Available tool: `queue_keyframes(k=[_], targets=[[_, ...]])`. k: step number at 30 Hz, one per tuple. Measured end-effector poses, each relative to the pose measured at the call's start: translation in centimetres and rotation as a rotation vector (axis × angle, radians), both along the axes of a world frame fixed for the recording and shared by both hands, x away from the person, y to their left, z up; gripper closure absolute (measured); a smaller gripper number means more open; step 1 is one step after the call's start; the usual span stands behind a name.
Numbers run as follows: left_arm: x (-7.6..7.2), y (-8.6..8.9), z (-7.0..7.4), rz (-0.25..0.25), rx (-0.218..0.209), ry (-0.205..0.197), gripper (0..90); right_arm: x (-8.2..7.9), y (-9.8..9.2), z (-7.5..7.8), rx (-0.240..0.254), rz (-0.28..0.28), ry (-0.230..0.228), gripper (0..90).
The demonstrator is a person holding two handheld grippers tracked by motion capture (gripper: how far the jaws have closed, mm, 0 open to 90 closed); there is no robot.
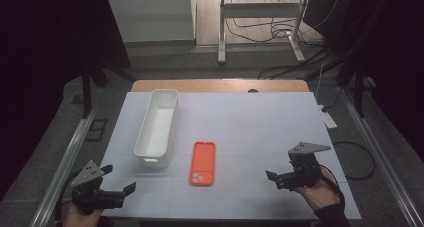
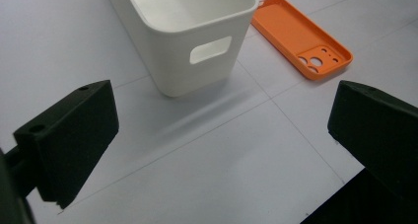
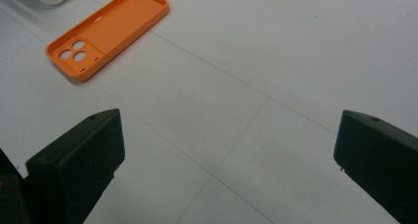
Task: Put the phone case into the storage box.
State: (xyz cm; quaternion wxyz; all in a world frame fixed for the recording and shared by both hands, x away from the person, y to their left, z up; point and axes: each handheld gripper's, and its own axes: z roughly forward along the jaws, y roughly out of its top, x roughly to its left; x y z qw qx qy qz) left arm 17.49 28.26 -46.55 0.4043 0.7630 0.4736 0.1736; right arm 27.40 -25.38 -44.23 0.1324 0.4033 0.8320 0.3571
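We see our left gripper [image 1: 116,183] at seven o'clock and right gripper [image 1: 272,176] at four, both wide apart, on the pale table [image 1: 260,127], orange phone case [image 1: 203,163] between, gray floor [image 1: 165,62] behind.

Bright orange phone case [image 1: 203,163], plain, with no pattern. White bin [image 1: 157,127], inside and out. Pale grey-blue worktop [image 1: 260,132], crossed by thin dark lines like a grid. Light brown strip, maybe wood, along the far edge. Black left tongs [image 1: 119,187] and black right tongs [image 1: 278,178], each with a grey plate on top.
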Motion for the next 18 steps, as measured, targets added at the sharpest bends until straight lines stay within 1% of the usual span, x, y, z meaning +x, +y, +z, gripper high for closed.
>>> queue_keyframes(k=[3, 8, 18], targets=[[0.0, 0.0, 0.0, -0.001, -0.003, 0.001, 0.0, 0.2, 0.4, -0.1, -0.006, 0.008, 0.002, 0.0], [0.0, 0.0, 0.0, -0.002, -0.005, 0.001, 0.0, 0.5, 1.0, -0.1, 0.004, 0.011, 0.006, 0.0], [0.0, 0.0, 0.0, -0.002, -0.003, 0.001, 0.0, 1.3, 2.5, -0.1, -0.008, 0.041, 0.007, 0.0]])
